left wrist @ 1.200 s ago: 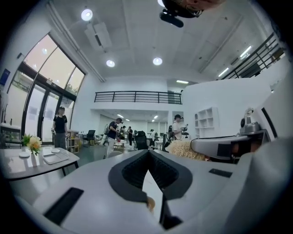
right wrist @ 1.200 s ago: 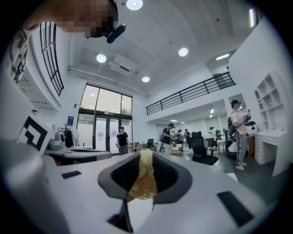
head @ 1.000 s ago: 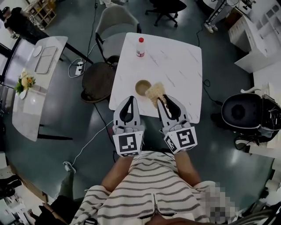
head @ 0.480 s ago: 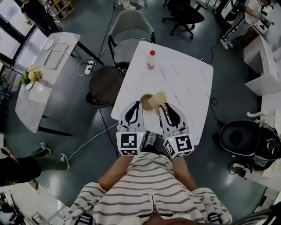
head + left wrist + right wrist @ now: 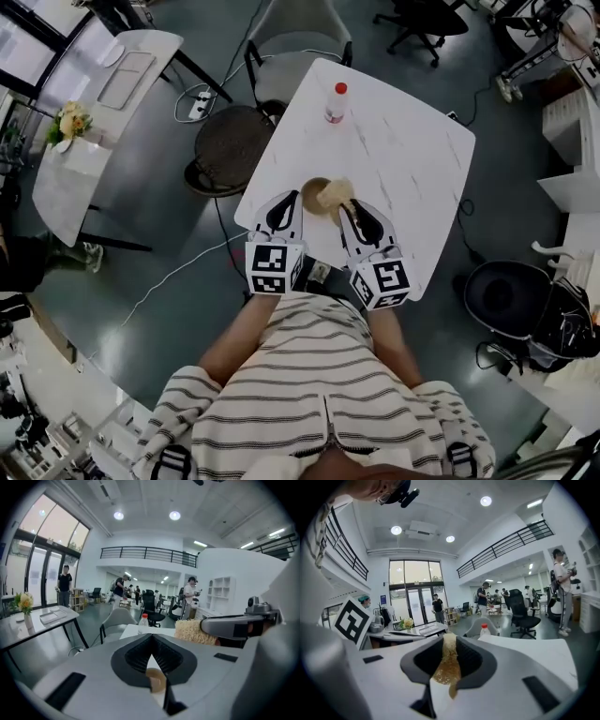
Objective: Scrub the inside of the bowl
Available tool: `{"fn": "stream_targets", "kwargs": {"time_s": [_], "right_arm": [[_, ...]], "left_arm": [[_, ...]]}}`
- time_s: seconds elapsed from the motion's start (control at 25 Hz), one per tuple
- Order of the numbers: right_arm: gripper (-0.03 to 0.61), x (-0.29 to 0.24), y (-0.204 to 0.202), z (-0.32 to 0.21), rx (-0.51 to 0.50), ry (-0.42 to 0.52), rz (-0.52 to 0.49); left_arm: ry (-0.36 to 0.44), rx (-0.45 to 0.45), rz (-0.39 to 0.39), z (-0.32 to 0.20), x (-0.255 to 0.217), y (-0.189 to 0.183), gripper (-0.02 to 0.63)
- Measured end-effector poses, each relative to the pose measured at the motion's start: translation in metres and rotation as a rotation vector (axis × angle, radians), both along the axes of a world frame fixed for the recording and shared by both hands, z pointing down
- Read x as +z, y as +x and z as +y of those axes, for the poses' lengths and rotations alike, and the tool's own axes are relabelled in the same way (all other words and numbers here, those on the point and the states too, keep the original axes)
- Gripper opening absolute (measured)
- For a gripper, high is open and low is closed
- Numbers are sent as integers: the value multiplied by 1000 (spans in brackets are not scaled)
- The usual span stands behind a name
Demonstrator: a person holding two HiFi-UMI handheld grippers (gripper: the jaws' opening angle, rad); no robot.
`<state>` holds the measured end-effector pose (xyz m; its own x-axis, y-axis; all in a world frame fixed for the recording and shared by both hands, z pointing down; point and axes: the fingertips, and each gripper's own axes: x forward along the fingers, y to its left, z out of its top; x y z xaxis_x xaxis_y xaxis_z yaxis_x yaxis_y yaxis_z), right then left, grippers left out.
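The bowl (image 5: 312,194) is set on the white tabletop (image 5: 394,159) close to its near left edge, and a red-capped bottle (image 5: 335,103) stands well apart at the far side. The left claw (image 5: 287,199) is closed on the bowl's near left rim, a tan sliver of which is seen pinched between the jaws in the left gripper view. The right claw (image 5: 347,206) is closed on a pale fibrous scrubber (image 5: 337,193), a strip of which is squeezed between its jaws in the right gripper view. The scrubber is held over the right part of the bowl, though contact with the inside cannot be made out from above. The step in hand is judged to be the bringing of the scrubber down into the bowl. To do it well, the rim should be kept firmly pinned so that the bowl is not dragged toward the nearby tabletop edge. The scrubber should then be pressed to the bottom and swept round the wall in circles, with the right claw's tips kept clear of the rim. A second ago the scrubber lay beside the bowl at its right and the whole opening was exposed, whereas now that opening is partly covered. The left claw, which then appeared just short of the bowl, is now at its rim.
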<state>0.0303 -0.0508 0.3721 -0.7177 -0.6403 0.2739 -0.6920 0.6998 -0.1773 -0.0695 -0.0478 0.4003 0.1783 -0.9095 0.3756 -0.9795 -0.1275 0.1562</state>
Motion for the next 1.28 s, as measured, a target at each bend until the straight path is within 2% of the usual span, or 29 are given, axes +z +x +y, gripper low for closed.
{"fn": "stream_targets", "kwargs": {"time_s": [0.08, 0.32, 0.48, 0.76, 1.28], "right_arm": [[89, 13, -2, -6, 4, -23, 30], [89, 67, -9, -19, -2, -102, 110], [89, 100, -9, -22, 8, -168, 145], [89, 144, -22, -30, -31, -251, 210], [87, 218, -47, -40, -140, -350, 384]], "left_arm": [[-52, 22, 10, -6, 18, -6, 5], [-148, 47, -33, -22, 71, -16, 5], [-244, 81, 0, -28, 109, -11, 5], [-343, 115, 28, -38, 152, -11, 5], [-525, 180, 145, -38, 220, -10, 10]]}}
